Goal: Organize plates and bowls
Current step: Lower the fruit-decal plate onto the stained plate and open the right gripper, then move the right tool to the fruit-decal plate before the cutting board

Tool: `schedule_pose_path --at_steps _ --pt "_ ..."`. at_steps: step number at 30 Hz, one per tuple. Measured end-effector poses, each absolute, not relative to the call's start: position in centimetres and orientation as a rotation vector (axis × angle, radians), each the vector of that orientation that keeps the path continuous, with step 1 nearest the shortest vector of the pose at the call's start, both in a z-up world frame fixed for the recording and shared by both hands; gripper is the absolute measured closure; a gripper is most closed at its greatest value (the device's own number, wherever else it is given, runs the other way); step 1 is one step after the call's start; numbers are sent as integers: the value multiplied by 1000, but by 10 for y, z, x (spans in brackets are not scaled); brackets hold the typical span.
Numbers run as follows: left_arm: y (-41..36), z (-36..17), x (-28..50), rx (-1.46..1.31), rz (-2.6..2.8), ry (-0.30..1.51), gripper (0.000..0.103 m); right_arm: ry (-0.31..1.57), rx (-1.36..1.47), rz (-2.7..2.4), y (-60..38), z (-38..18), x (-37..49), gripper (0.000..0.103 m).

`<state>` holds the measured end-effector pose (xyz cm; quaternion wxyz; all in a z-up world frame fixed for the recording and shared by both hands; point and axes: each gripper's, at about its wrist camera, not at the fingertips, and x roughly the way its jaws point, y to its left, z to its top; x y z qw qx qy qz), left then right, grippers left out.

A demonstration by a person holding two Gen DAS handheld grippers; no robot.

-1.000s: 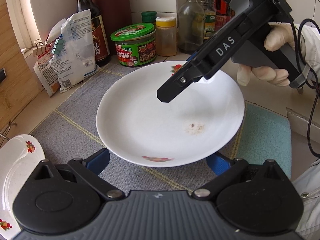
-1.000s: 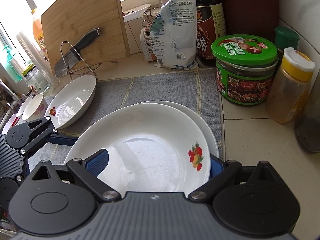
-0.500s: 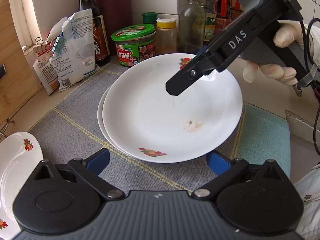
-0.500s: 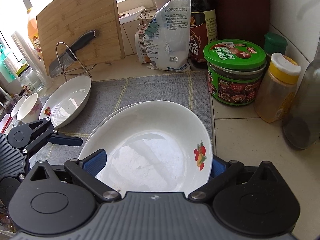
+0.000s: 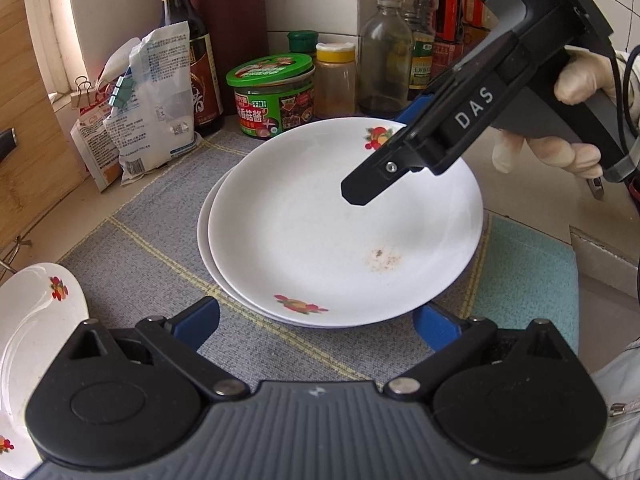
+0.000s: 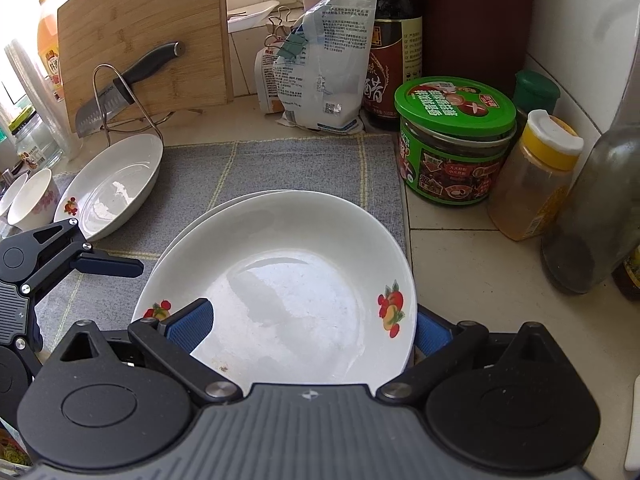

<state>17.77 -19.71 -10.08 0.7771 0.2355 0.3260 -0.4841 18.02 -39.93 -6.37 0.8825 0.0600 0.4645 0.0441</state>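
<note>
Two white plates with fruit motifs are stacked on the grey mat [image 5: 132, 248]. The top plate [image 5: 320, 224] [image 6: 296, 280] sits shifted to the right of the lower plate [image 5: 206, 240] [image 6: 192, 224]. My right gripper [image 6: 308, 328] is open and straddles the top plate's far-right rim, with one black finger [image 5: 380, 172] over the plate. Its pads do not press on the plate. My left gripper [image 5: 316, 320] hangs open just before the stack's near rim, holding nothing. A third plate [image 6: 112, 188] [image 5: 36, 340] lies at the mat's left edge, with small bowls [image 6: 34, 196] beyond it.
Behind the mat stand a green-lidded jar [image 5: 272, 96], a yellow-capped spice jar [image 6: 536, 176], sauce bottles [image 5: 384, 52] and a clipped bag [image 6: 324, 64]. A cutting board [image 6: 148, 36] and a knife [image 6: 128, 84] on a wire rack are at the back left. A teal cloth [image 5: 528, 280] lies to the right.
The top plate has shifted right and settled onto the lower plate, whose left rim now shows. The right gripper has drawn back toward the plate's far-right rim. The left gripper has stayed put.
</note>
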Motion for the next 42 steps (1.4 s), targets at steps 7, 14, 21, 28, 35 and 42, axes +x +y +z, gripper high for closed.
schedule_pose_path --at_steps 7,14,21,28,35,42 --pt "-195 -98 176 501 -1040 701 1 966 114 73 -397 -62 176 0" --pt "-184 -97 172 477 -1018 711 1 942 95 86 -393 -56 169 0" --pt "-163 -90 162 410 -934 711 1 900 67 120 -379 -47 164 0" --pt "-138 -76 159 314 -772 727 1 849 -4 172 -354 -39 162 0" --pt "-111 -70 155 201 -583 754 1 812 -77 279 -328 -38 166 0" --pt "-88 -71 145 146 -389 776 1 776 -160 429 -301 -38 174 0"
